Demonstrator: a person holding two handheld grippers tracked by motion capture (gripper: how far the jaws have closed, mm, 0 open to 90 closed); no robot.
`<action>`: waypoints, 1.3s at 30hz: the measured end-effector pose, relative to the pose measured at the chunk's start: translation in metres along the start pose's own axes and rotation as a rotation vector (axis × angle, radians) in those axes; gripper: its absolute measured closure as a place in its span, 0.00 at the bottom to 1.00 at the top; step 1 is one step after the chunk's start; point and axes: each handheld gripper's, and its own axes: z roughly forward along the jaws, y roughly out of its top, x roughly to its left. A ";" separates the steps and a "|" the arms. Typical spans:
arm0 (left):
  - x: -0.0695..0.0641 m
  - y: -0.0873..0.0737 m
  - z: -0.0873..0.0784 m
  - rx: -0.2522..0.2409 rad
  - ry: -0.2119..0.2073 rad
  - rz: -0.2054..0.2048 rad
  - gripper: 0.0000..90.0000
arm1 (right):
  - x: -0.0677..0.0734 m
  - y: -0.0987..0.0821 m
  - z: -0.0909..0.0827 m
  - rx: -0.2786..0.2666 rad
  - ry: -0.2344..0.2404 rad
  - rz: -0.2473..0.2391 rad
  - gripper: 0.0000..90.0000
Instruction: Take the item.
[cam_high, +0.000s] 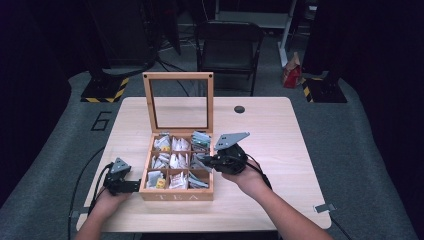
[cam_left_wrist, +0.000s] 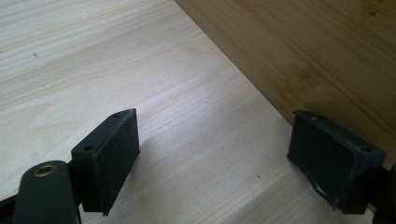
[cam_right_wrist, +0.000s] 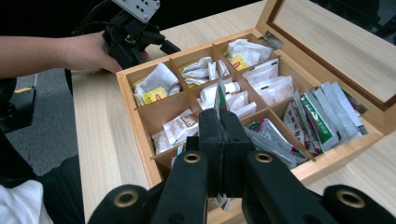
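An open wooden tea box (cam_high: 176, 196) with "TEA" on its front stands mid-table, its glass lid (cam_high: 148, 102) upright. Its nine compartments hold tea bag packets, white ones (cam_right_wrist: 158, 84) and green ones (cam_right_wrist: 317, 116). My right gripper (cam_right_wrist: 219, 135) hangs over the box's right side (cam_high: 207, 162), shut on a thin tea bag packet (cam_right_wrist: 218, 100) seen edge-on between the jaws. My left gripper (cam_left_wrist: 215, 158) rests low on the table, open and empty, right against the box's outer left wall (cam_left_wrist: 317, 56). From above, the left gripper (cam_high: 135, 186) sits at the box's front left corner.
The light wooden table (cam_high: 270, 140) has a round cable hole (cam_high: 239, 109) at the back. A black folding chair (cam_high: 227, 47) stands behind the table. Cables trail off the table's left edge (cam_high: 82, 175).
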 end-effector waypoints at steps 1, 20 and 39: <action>0.000 0.000 0.000 0.000 0.000 0.000 0.18 | -0.001 0.000 -0.002 0.004 0.000 -0.009 0.99; 0.000 0.000 0.000 0.000 0.000 0.000 0.18 | -0.026 -0.016 -0.033 -0.008 -0.089 0.045 0.99; 0.000 0.000 0.000 0.000 0.000 0.000 0.18 | -0.053 -0.038 -0.067 -0.005 -0.201 0.093 1.00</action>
